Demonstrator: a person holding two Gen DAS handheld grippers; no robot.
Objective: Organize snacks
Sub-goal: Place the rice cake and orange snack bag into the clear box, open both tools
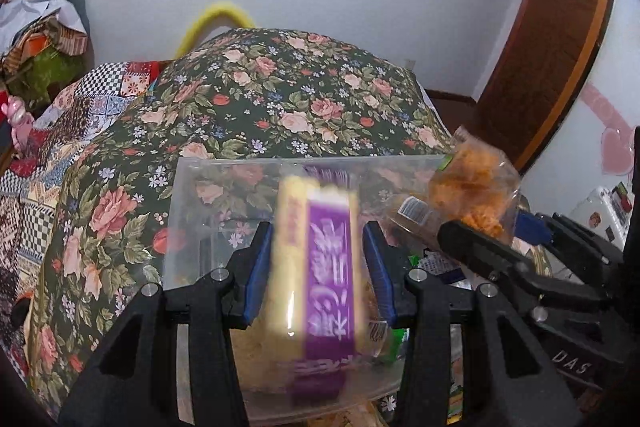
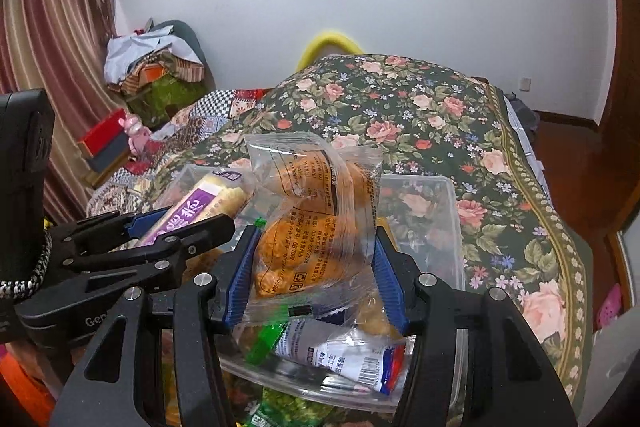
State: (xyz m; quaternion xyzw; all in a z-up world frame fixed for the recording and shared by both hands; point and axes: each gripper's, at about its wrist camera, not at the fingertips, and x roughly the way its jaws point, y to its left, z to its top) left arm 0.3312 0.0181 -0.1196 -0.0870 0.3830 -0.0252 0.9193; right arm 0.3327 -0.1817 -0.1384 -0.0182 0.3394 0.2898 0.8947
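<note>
The left tongs [image 1: 316, 267] are clamped on a long yellow snack bar with a purple printed label [image 1: 320, 267], its blue pads pressing the two long sides. The bar's long axis runs straight out along the fingers, the far end pointing away over a clear plastic storage box [image 1: 192, 195] that sits on a bed with a dark floral cover [image 1: 280, 99].

Just beside them, the right tongs [image 2: 316, 267] grip a clear plastic bag of orange fried snacks [image 2: 316, 227] by its lower part. The bag stands upright, long axis vertical, its crimped top edge pointing up and leaning slightly left. It hangs above the same box, where a white and blue wrapped packet [image 2: 344, 351] and a green wrapper [image 2: 268, 337] lie on the bottom.
</note>
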